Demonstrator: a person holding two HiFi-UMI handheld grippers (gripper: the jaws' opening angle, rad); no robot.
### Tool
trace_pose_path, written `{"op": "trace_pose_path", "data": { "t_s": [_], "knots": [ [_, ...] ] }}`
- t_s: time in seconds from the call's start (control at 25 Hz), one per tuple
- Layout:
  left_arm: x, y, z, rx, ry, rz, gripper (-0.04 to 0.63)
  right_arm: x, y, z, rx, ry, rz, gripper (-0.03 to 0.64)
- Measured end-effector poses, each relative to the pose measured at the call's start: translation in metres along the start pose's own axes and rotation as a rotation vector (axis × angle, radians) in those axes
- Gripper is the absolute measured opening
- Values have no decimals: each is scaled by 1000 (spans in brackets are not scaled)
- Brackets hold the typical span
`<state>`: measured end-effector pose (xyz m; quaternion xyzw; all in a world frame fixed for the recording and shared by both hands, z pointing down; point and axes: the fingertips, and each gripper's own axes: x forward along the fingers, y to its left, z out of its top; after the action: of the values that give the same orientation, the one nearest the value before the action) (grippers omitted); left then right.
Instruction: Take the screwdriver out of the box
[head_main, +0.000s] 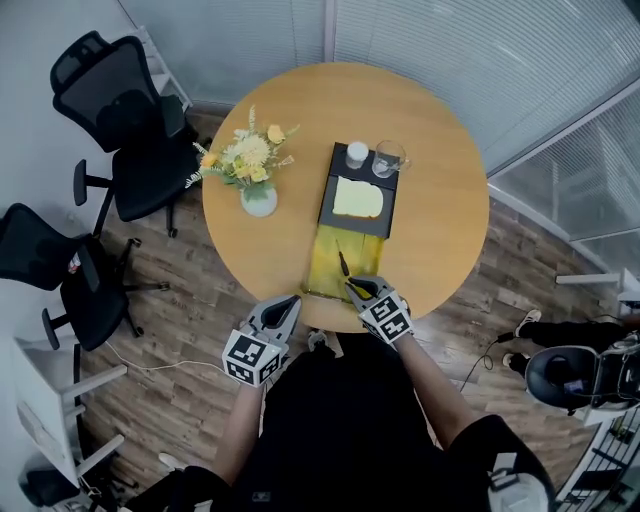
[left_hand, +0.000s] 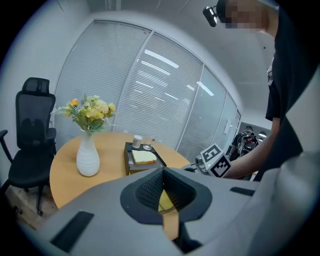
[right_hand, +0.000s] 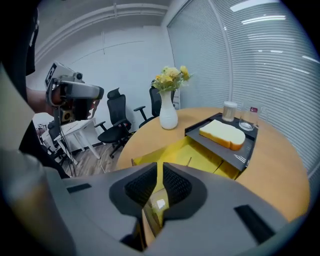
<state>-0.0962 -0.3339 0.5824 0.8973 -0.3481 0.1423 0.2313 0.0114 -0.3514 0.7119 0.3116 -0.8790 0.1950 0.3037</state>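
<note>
While right gripper (head_main: 356, 289) sits near-closed, empty, at box (head_main: 322, 262) rim, I risk nudging the screwdriver (head_main: 343, 265) away.
It lies at 11 o'clock; left gripper (head_main: 291, 301) closed, idle.

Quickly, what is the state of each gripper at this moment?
Left tongs: closed, holding nothing.
Right tongs: closed on the screwdriver, at its yellow handle.
</note>
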Motion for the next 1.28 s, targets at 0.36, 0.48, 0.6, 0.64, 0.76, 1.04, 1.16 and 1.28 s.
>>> {"op": "trace_pose_path", "data": {
  "t_s": [0.36, 0.48, 0.6, 0.64, 0.76, 1.04, 1.16, 1.28],
  "knots": [
    [17, 2, -1, -5, 37, -15, 3, 48, -19, -16, 69, 122, 27, 18],
    [18, 3, -2, -13, 44, -16, 5, 57, -26, -20, 82, 146, 4, 20],
    [20, 4, -3, -20, 47, -18, 3, 64, -33, -24, 96, 186, -27, 21],
    [21, 4, -3, -22, 47, -19, 4, 66, -35, -25, 99, 197, -40, 23],
    [22, 4, -3, -26, 48, -27, 5, 71, -39, -28, 87, 228, -66, 49],
    [23, 0, -3, -35, 45, -39, 5, 79, -45, -35, 67, 320, -112, 87],
    [23, 0, -3, -35, 46, -44, 3, 84, -46, -38, 38, 359, -126, 92],
    [22, -1, -3, -33, 44, -48, 3, 88, -46, -42, 23, 401, -138, 97]
  ]
}}
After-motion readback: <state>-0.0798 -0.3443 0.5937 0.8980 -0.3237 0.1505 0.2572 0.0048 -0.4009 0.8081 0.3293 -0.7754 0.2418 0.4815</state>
